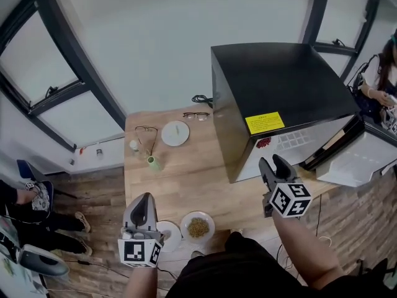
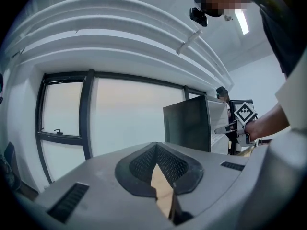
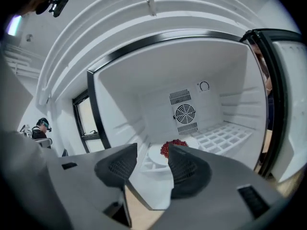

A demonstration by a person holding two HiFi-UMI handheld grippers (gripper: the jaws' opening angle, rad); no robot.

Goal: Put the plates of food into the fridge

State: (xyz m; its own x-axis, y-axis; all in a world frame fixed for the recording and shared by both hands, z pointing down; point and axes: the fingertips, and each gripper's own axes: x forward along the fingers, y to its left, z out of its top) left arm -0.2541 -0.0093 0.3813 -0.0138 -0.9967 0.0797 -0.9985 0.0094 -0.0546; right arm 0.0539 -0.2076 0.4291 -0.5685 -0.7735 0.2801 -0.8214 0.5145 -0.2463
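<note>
Round white plate (image 3: 157, 154), red food (image 3: 173, 145); ribbed white fridge (image 3: 144, 99) interior.

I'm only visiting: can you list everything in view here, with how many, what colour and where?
Table: one, light wood, centre.
Fridge: one, black outside, white inside, on the table's right side, door open.
Sticker: one, yellow, on the fridge's side.
Plate of red food: one, white, inside the fridge.
Plate of brown food: one, white, table's near edge.
Near plate: one, white, beside the brown food.
Far plate: one, white, table's far side.
Glasses: one pair, dark, by the fridge.
Cup: one, green, table's left.
Bystanders: two, seated at the room's edges.
Left gripper: grey, fingers together, empty.
Right gripper: grey, fingers apart, empty, facing the fridge.
</note>
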